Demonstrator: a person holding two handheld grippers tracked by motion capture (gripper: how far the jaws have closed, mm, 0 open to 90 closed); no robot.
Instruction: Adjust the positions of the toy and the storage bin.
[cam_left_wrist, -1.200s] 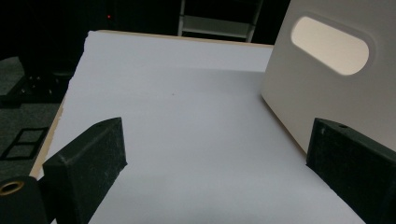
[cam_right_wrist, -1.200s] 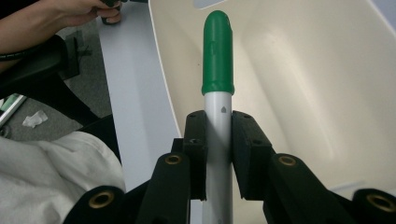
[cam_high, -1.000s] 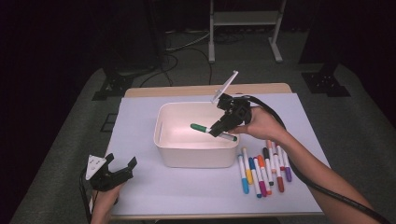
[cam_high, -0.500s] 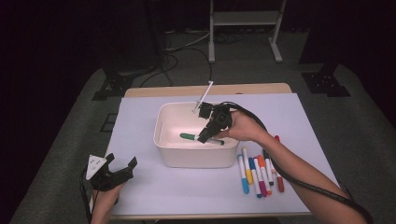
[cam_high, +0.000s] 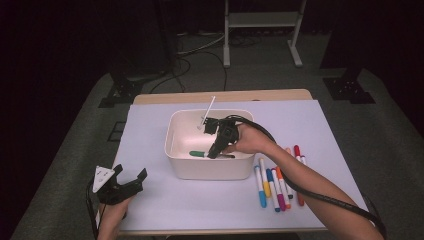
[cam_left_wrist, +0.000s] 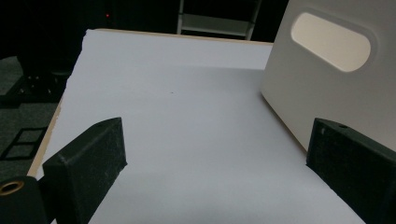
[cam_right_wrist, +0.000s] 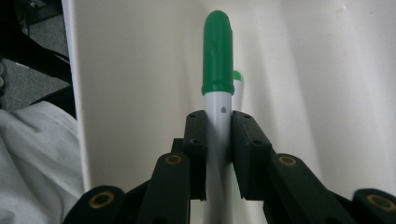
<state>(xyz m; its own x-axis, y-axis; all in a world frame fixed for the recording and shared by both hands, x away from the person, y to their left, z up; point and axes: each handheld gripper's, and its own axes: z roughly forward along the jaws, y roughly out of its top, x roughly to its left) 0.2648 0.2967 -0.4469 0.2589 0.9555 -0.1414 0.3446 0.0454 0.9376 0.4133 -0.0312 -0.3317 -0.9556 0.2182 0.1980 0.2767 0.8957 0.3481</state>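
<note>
The right gripper (cam_high: 215, 151) is clamping a green-capped white marker (cam_right_wrist: 218, 84) inside the white plastic bin (cam_high: 172, 131); at seven o'clock, the left gripper (cam_high: 131, 178) is gaping empty.

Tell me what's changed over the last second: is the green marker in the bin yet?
The right gripper, shut on the green marker, moved left and down from over the bin's right rim into the bin; the marker is low inside, still gripped. The left gripper, open, and the markers on the table stayed put.

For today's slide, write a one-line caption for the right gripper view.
The right gripper clamps a white marker with a green cap inside the white plastic bin.
</note>
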